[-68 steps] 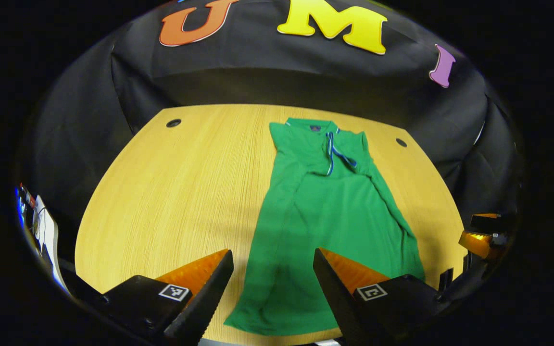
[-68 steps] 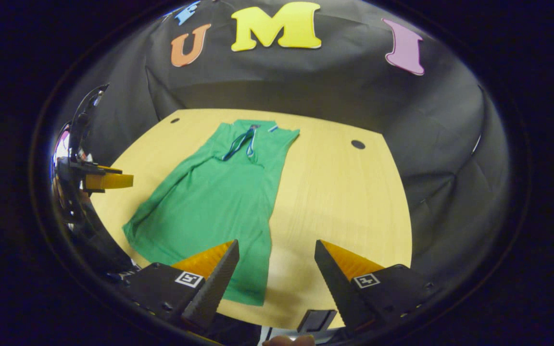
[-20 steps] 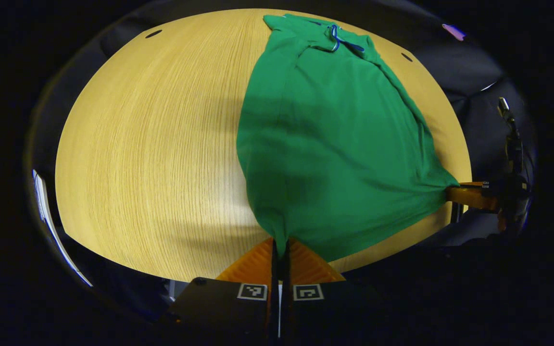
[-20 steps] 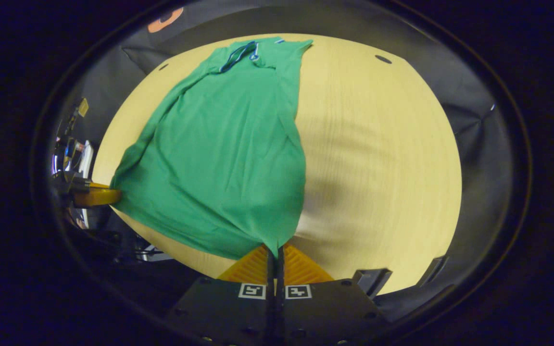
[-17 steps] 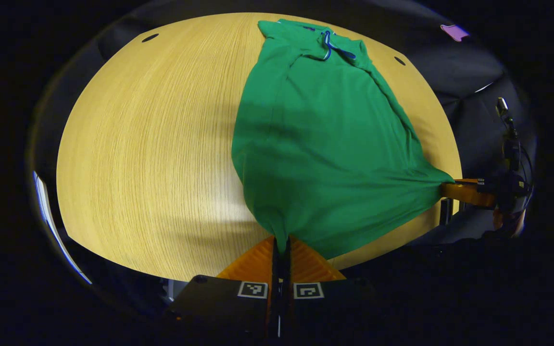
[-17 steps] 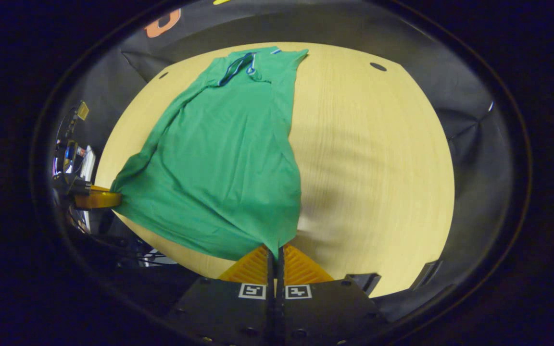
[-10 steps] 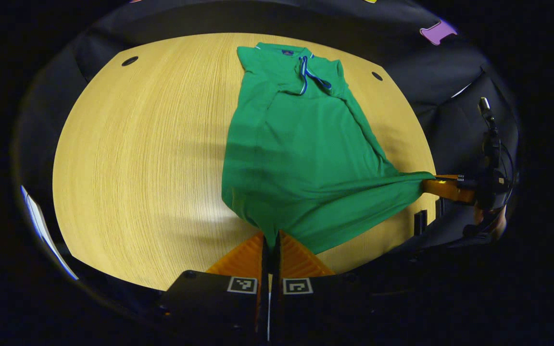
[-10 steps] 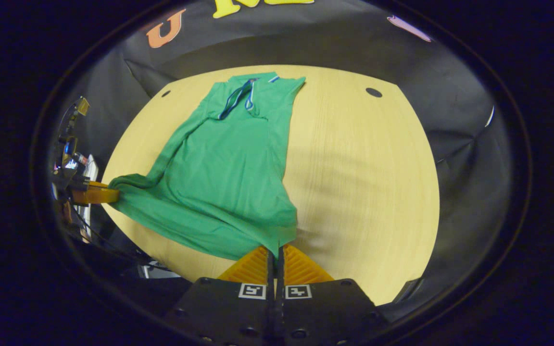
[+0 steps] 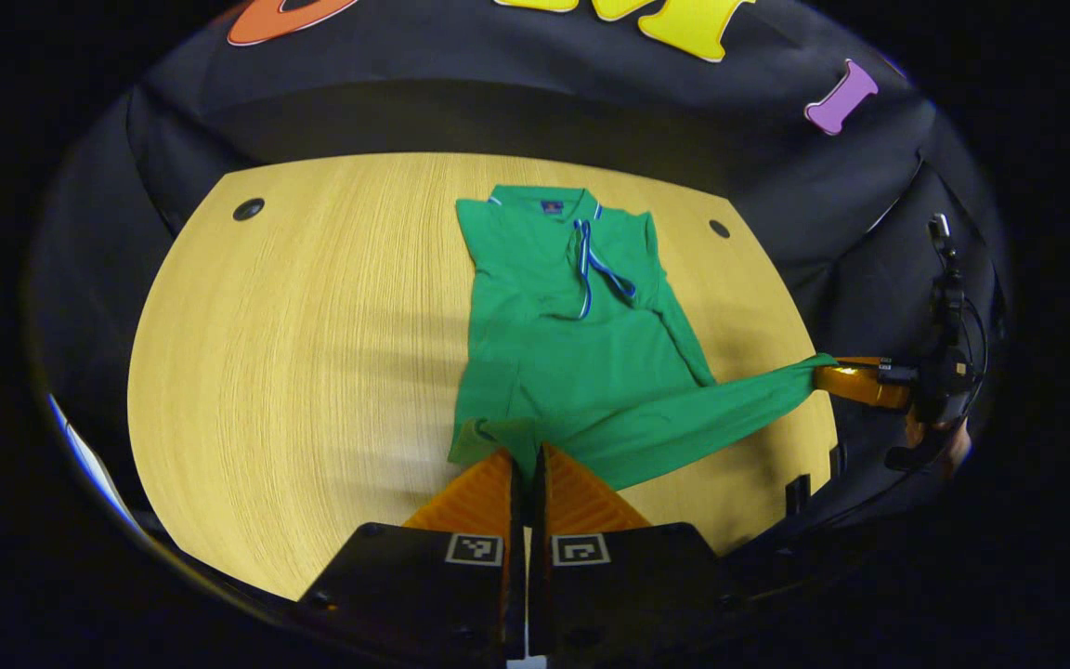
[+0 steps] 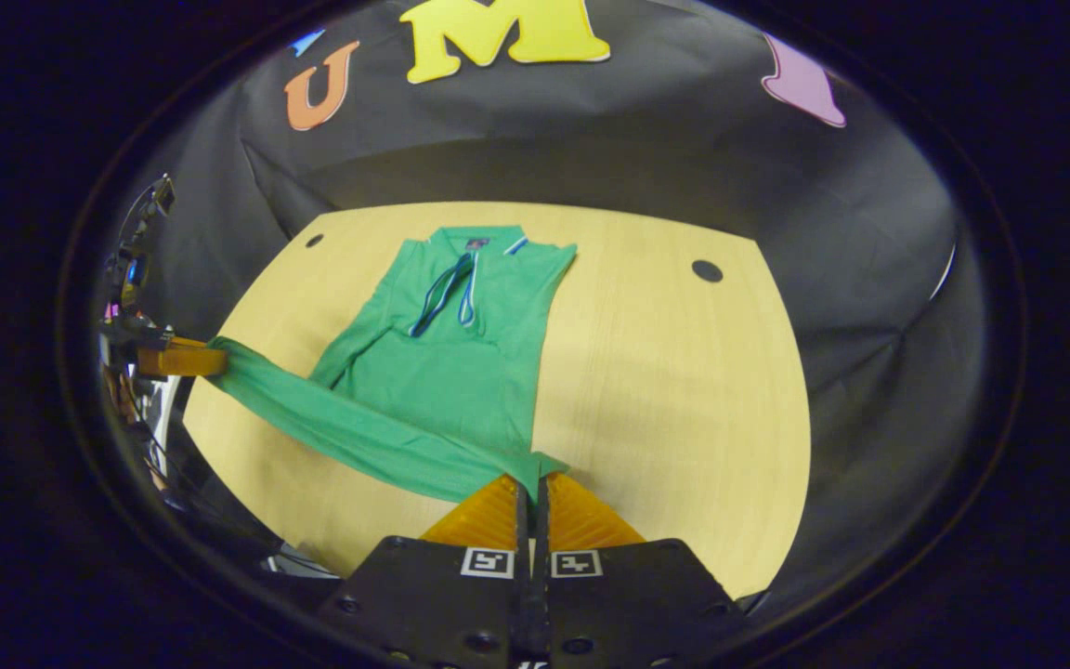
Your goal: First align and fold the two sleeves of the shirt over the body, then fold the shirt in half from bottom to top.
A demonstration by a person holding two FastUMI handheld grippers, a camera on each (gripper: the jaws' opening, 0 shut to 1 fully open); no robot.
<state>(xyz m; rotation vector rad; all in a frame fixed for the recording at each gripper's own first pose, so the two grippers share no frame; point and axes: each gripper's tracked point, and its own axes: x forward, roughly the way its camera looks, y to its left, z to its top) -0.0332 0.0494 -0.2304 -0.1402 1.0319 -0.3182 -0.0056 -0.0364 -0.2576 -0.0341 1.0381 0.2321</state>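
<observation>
A green polo shirt (image 9: 572, 325) lies on the wooden table (image 9: 312, 316), collar at the far side, both sleeves lying over its body. Its bottom hem is lifted off the table and stretched between the two grippers. My left gripper (image 9: 526, 455) is shut on the hem's left corner. In the same view the right gripper (image 9: 855, 383) pinches the other corner out at the right. In the right gripper view, my right gripper (image 10: 532, 483) is shut on its hem corner of the shirt (image 10: 442, 372), and the left gripper (image 10: 173, 360) holds the far end at the left.
Two round cable holes (image 9: 248, 208) (image 9: 719, 228) sit near the table's far corners. Black cloth walls the booth behind and beside the table. A hand and cabled gear (image 9: 944, 372) show at the right edge of the left gripper view.
Both grippers, open 3.4 s ago, have shut on the bottom hem corners. Over the last second they have lifted the hem and carried it toward the collar, so the lower shirt now doubles over.
</observation>
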